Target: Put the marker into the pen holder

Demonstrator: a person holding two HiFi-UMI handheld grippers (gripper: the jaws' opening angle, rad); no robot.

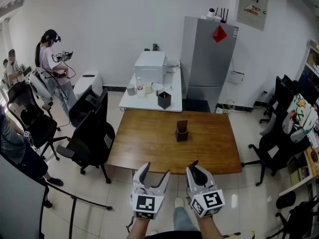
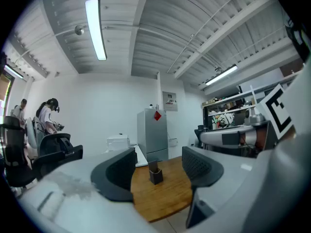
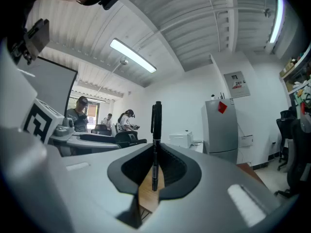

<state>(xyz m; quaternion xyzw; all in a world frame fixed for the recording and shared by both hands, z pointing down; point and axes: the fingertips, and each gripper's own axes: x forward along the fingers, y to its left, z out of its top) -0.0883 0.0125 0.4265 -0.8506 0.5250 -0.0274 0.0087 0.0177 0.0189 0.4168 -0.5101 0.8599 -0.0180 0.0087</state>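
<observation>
**A:** Look at the right gripper [image 3: 154, 168]. Its fingers [image 3: 130, 171] are clamped shut on the slim black marker [image 3: 155, 130], which stands upright with its capped end poking well above them.

**B:** And the left gripper [image 2: 158, 166]?

**A:** Its fingers [image 2: 116, 174] are spread apart with nothing between them. All you see through the gap is the dark brown box-shaped pen holder [image 2: 155, 174], far ahead.

**B:** Where does the holder sit from the marker?

**A:** It's well ahead of the right fingers, out near the middle of the wooden tabletop [image 1: 149, 146]. Both grippers hang level, just short of the tabletop's near edge, with open wood between fingers and holder.

**B:** Which step are we on, then?

**A:** I'd call it the carry. The marker's in the grip but not delivered, and the holder is untouched.

**B:** What does the next move ask for?

**A:** As I judge it, a reach forward until the right fingers are above the holder's open top. Then the lower end of the marker has to be lined up over the opening and lowered in before the fingers part. The mouth looks narrow and the holder looks light, so a skewed approach could nudge it over. The left gripper is free to steady it.
</observation>
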